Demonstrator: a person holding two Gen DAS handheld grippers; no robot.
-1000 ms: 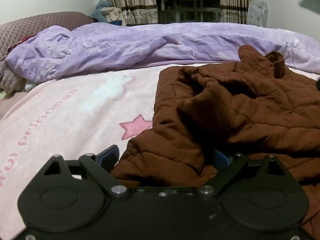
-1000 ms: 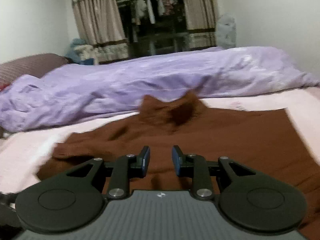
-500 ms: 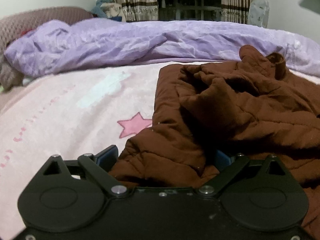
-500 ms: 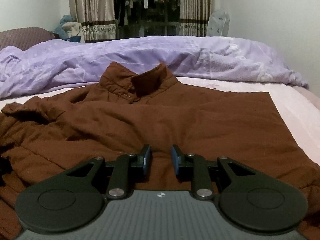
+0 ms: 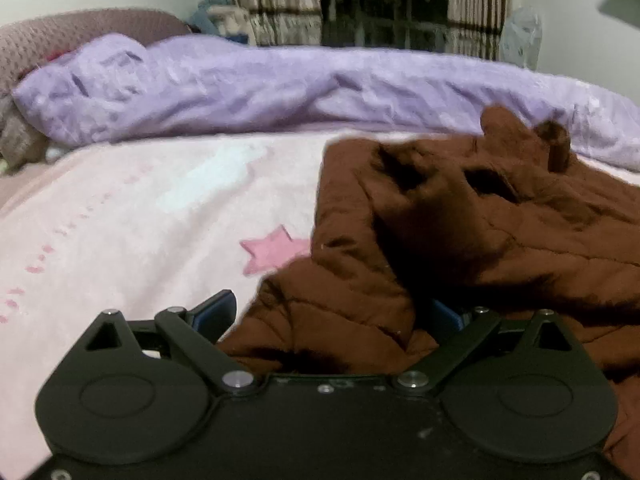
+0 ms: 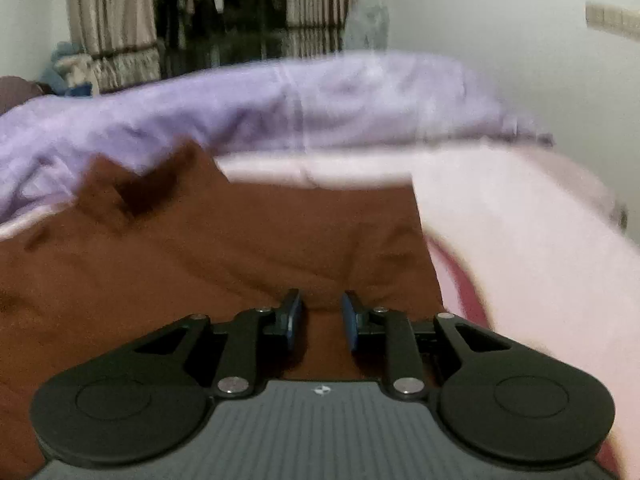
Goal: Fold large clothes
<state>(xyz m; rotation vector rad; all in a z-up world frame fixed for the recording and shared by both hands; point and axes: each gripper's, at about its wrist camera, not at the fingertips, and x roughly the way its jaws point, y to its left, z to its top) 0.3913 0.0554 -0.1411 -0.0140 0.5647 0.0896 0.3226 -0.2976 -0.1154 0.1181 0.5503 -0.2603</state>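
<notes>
Left gripper: jaws spread wide, bunched fold of the brown quilted jacket filling the gap; pads partly buried, so contact cannot be told. Right gripper: jaws narrowly parted over flat jacket cloth, nothing pinched (view blurred). Jacket lies on the pink bedsheet, collar toward the far edge, where a rumpled purple duvet runs across the bed.
</notes>
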